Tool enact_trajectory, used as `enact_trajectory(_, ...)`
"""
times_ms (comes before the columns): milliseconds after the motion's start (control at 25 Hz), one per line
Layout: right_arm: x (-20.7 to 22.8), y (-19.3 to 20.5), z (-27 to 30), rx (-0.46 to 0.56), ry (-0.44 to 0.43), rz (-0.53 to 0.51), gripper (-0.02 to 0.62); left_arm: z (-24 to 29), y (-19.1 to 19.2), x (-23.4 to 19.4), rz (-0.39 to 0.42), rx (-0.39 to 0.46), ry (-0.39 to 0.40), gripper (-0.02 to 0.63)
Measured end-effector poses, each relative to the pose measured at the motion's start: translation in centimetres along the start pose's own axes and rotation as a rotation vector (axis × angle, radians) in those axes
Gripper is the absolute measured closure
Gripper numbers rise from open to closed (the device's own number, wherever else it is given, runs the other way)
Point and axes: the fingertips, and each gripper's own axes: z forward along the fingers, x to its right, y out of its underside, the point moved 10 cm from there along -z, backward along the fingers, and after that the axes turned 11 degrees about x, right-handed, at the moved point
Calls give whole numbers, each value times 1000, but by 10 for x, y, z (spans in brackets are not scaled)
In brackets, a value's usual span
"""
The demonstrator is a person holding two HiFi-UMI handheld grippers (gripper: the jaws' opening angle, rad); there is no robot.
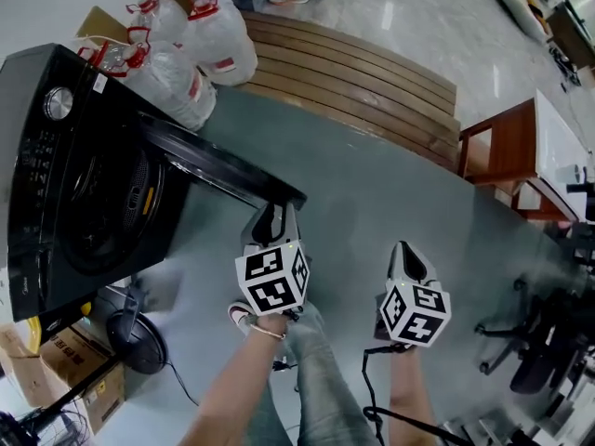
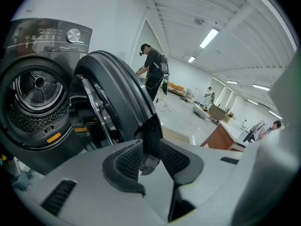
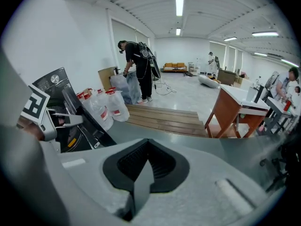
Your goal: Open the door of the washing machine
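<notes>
The left gripper [image 2: 149, 157] is clamping the free edge of the door [image 1: 223, 170], which is standing swung out from the washing machine [image 1: 42, 170]; the right gripper [image 3: 145, 171] is hanging shut and empty; the thin edge is likely risking a slip from the pads, letting the door swing back; counting: one machine, one door, two grippers, at least three water jugs [image 1: 221, 43].

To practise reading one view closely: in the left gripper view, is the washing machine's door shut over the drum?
No: the door stands swung out from the washing machine, leaving the drum open to view.
</notes>
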Motion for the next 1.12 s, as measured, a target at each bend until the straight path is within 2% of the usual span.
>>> enact_trajectory(320,-68,-27,-12,4,-116,-66,591,-79,-24,-40,70,14,-44,494)
enact_trajectory(560,-152,-66,-37,33,-307,-199,591,-170,-81,-75,107,114,-119,502)
enact_trajectory(680,-190,-83,-63,50,-401,-282,591,-223,-104,-89,96,163,-160,516)
enact_trajectory(800,-229,-104,-86,85,-488,-328,591,-273,-127,-110,54,228,-238,525)
enact_trajectory(960,-276,-135,-111,154,-583,-381,591,-336,-148,-141,12,331,-381,549)
enact_trajectory(1120,-315,-164,-137,221,-640,-408,591,-389,-165,-168,13,400,-482,566)
